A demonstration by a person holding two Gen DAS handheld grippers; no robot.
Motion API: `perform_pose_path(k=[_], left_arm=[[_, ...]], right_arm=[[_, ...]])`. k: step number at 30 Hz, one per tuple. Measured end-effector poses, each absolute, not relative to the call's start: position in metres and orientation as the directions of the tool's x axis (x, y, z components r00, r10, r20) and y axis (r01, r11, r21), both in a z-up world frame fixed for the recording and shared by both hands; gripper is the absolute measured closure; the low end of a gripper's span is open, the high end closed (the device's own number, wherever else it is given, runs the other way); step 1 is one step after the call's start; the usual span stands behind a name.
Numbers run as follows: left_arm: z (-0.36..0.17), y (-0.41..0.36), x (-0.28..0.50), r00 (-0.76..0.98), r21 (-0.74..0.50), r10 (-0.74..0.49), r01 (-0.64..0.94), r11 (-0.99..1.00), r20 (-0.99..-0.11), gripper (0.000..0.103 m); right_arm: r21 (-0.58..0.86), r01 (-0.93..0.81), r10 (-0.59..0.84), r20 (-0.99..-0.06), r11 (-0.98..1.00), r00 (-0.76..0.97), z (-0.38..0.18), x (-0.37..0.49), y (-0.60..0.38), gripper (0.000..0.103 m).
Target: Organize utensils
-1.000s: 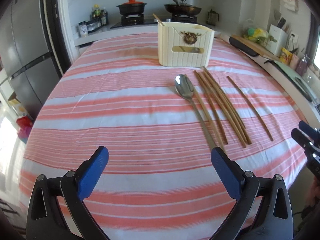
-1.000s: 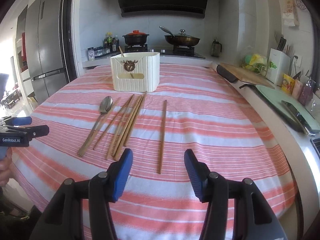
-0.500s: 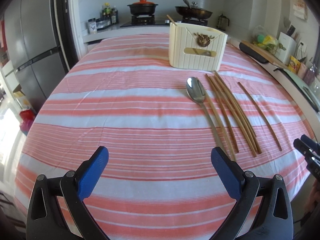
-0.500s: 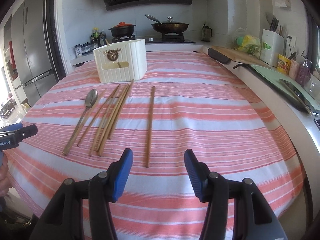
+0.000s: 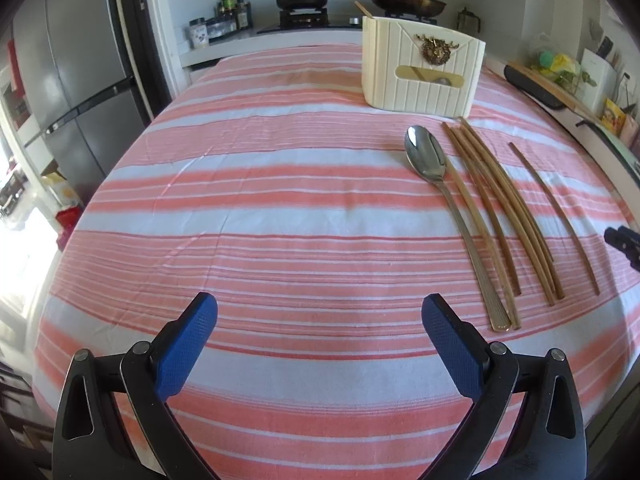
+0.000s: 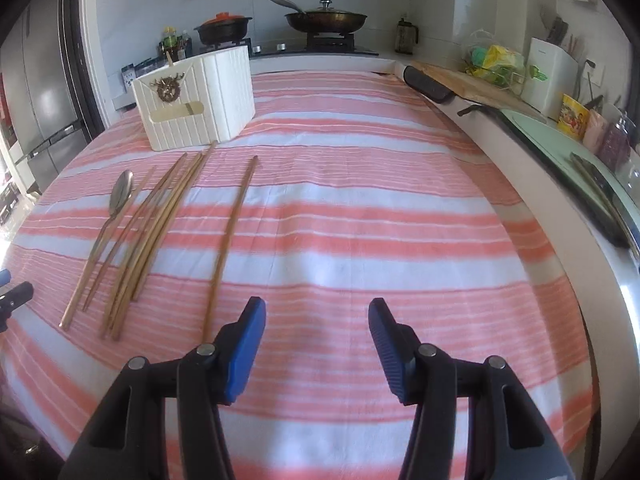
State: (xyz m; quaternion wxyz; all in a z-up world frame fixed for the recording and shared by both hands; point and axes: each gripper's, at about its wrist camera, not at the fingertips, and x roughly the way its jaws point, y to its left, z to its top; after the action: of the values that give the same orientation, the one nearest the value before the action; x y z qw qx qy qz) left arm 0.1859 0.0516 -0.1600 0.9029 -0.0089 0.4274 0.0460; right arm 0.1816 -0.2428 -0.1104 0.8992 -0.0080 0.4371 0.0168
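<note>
A metal spoon [image 5: 428, 160] [image 6: 120, 196] lies on the striped tablecloth beside a bunch of wooden chopsticks [image 5: 500, 200] [image 6: 160, 220]. A single chopstick [image 5: 552, 212] [image 6: 230, 240] lies apart to their right. A cream utensil holder [image 5: 420, 72] [image 6: 196, 100] stands behind them with a stick in it. My left gripper [image 5: 320, 344] is open and empty, near the table's front, left of the spoon handle. My right gripper [image 6: 316, 344] is open and empty, just right of the single chopstick's near end.
The striped tablecloth [image 5: 260, 208] covers the table. A counter with a stove, pots [image 6: 324, 20] and bottles runs behind it. A cutting board, knife block [image 6: 548, 72] and packets line the counter on the right. A fridge [image 5: 60, 80] stands at the left.
Both grippers have moved forward and lower toward the table; the utensils look nearer. The right gripper has swung to the right. Nothing on the table has moved.
</note>
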Motion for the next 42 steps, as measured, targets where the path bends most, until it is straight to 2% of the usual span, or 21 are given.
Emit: perform_pose_path(k=[4, 8, 11, 13, 14, 16, 18, 21, 28, 42], left_arm=[[-0.155, 0.050, 0.188, 0.635, 0.034, 0.092, -0.102, 0.994, -0.767, 0.001], [-0.154, 0.045, 0.190, 0.629, 0.061, 0.116, -0.109, 0.992, -0.769, 0.001], [-0.156, 0.041, 0.193, 0.615, 0.076, 0.129, -0.112, 0.991, -0.778, 0.001], [-0.157, 0.037, 0.195, 0.604, 0.086, 0.133, -0.106, 0.991, -0.785, 0.001], [-0.156, 0.034, 0.197, 0.605, 0.092, 0.135, -0.102, 0.991, -0.785, 0.001], [-0.154, 0.030, 0.197, 0.610, 0.104, 0.143, -0.099, 0.990, -0.779, 0.001], [-0.152, 0.027, 0.199, 0.611, 0.112, 0.148, -0.097, 0.989, -0.778, 0.001], [-0.150, 0.027, 0.202, 0.606, 0.108, 0.150, -0.105, 0.989, -0.781, 0.001], [-0.150, 0.028, 0.213, 0.583, 0.041, 0.109, -0.128, 0.991, -0.805, 0.001], [-0.156, 0.025, 0.212, 0.564, 0.059, 0.136, -0.153, 0.986, -0.814, 0.001]], right_arm=[[-0.026, -0.064, 0.017, -0.801, 0.998, 0.598, -0.121, 0.240, -0.256, 0.048], [0.065, -0.084, 0.102, -0.811, 0.994, 0.576, -0.135, 0.288, -0.275, 0.048], [0.029, -0.132, 0.100, -0.813, 0.991, 0.573, -0.140, 0.304, -0.274, 0.036], [0.046, -0.165, 0.132, -0.817, 0.985, 0.561, -0.142, 0.309, -0.274, 0.020], [0.051, -0.177, 0.143, -0.819, 0.983, 0.556, -0.142, 0.310, -0.273, 0.017], [0.027, -0.205, 0.137, -0.829, 0.978, 0.542, -0.145, 0.310, -0.266, 0.004], [-0.004, -0.214, 0.116, -0.832, 0.977, 0.542, -0.145, 0.309, -0.260, 0.003], [0.025, -0.217, 0.139, -0.836, 0.976, 0.531, -0.146, 0.312, -0.264, 0.000], [0.015, -0.218, 0.132, -0.836, 0.976, 0.532, -0.146, 0.313, -0.263, 0.000], [0.014, -0.219, 0.132, -0.836, 0.976, 0.532, -0.146, 0.313, -0.263, 0.000]])
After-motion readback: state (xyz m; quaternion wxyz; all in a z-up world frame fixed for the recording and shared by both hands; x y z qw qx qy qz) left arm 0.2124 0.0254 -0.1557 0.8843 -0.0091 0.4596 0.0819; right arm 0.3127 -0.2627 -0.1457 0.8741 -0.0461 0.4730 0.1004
